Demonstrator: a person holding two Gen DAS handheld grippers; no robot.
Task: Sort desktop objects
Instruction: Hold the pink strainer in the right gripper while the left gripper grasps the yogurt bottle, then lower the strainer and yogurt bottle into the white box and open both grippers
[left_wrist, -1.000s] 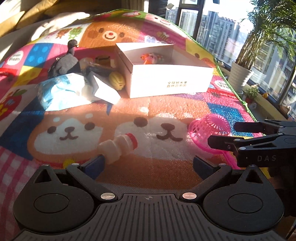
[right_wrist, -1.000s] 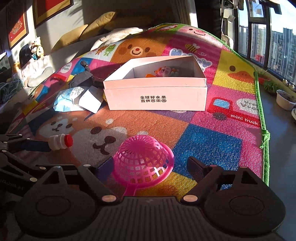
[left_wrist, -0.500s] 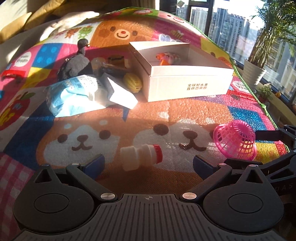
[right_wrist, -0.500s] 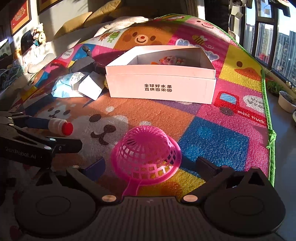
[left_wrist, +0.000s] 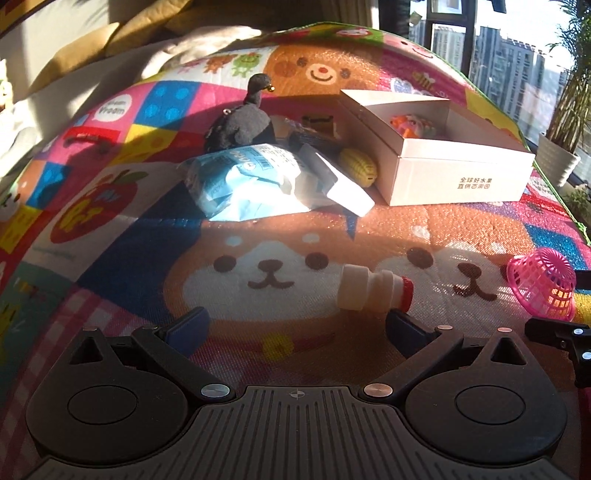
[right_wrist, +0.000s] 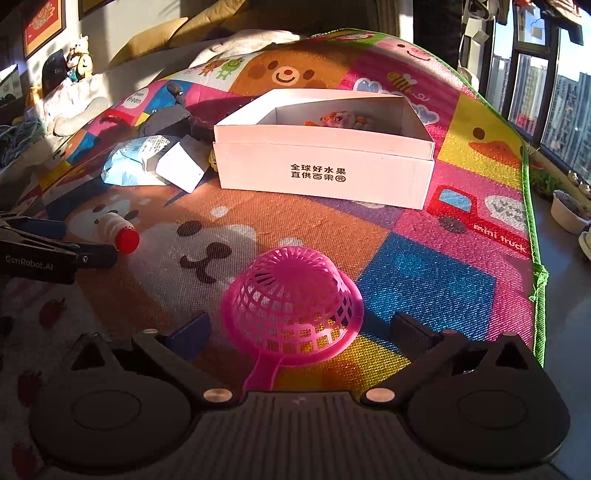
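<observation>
Right gripper jaws spread wide, just been opening; pink mesh strainer sits dome-up on play mat between fingers, pads clear of it, handle pointing back toward gripper body. Left gripper jaws also wide, holding nothing; small drink bottle with red cap lies on its side just ahead of right finger. White cardboard box farther back on mat, small toy inside.
</observation>
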